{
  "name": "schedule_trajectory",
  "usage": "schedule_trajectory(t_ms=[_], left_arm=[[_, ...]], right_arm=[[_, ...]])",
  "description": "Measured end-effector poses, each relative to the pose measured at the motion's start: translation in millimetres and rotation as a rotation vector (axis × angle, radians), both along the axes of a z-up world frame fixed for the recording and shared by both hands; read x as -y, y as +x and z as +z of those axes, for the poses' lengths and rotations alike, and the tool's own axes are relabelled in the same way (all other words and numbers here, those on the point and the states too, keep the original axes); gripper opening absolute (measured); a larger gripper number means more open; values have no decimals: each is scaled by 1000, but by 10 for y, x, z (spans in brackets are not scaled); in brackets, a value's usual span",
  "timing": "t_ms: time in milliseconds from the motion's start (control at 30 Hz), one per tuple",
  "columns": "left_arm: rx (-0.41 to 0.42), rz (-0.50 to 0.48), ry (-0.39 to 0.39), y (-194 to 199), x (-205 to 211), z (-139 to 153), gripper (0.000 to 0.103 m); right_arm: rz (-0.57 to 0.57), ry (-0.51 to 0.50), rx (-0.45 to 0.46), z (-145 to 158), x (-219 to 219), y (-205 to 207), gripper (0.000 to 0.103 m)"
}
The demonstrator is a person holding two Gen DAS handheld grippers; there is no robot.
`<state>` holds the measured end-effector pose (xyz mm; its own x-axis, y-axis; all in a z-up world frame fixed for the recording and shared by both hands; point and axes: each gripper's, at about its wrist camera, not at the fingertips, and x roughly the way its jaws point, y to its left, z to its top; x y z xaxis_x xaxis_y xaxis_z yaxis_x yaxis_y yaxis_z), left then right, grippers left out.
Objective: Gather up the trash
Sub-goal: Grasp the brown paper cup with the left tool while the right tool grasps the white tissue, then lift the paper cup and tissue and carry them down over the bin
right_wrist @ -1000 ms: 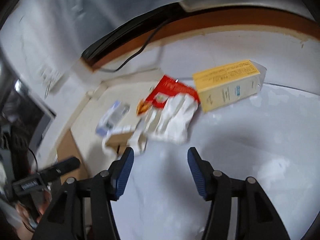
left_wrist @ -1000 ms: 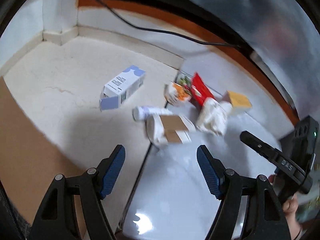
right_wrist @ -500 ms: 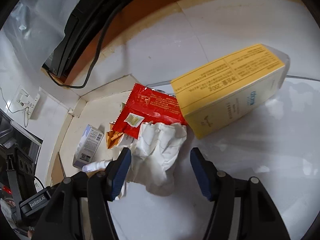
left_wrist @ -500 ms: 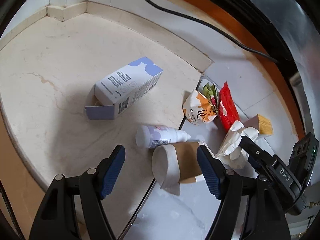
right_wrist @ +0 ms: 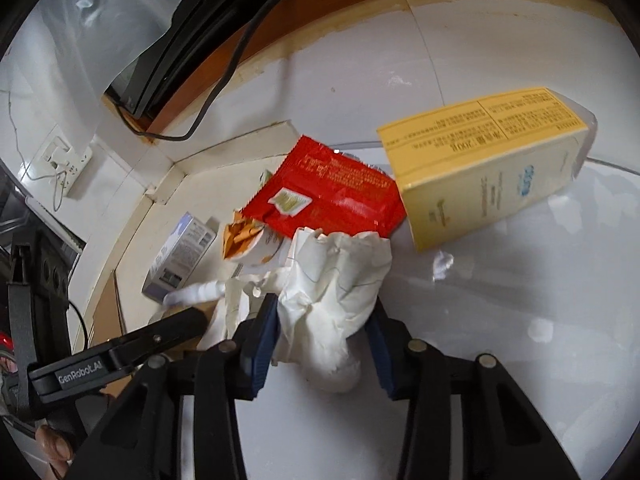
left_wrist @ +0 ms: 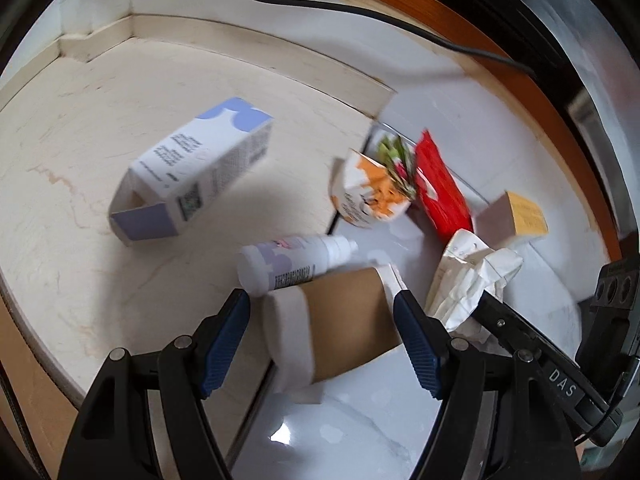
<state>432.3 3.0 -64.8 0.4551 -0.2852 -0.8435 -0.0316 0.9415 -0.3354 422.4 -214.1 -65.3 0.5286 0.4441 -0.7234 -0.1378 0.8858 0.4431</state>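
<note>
The crumpled white paper [right_wrist: 332, 300] lies on the floor between the closing jaws of the right gripper [right_wrist: 324, 336], beside a red wrapper [right_wrist: 332, 196] and yellow box [right_wrist: 484, 176], while the left gripper [left_wrist: 320, 336], jaws wide, straddles a paper cup [left_wrist: 332, 332] without touching.
</note>
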Motion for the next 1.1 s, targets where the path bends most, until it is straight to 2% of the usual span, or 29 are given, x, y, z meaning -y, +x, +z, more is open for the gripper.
schedule_trajectory(t_ms=[333,433,533,667,833,1100], left_arm=[[-2,-88,-5,-158,129,27,72],[-15,-96,-36,-215,119,27,66],[5,-86,-71,-299,81,61,55],[13,-73,-100,-423,38,100,48],[57,-54,-77,-664,65,169,42],[144,-39,-66,-1178,104,402,41]], right_arm=[[-6,70,20,134,249,-378,41],[-18,90,21,175,326,-457,41],[-29,106,26,199,421,-559,41],[-32,121,18,196,481,-662,41],[-27,142,18,206,505,-838,41],[-1,166,48,328,460,-1207,41]])
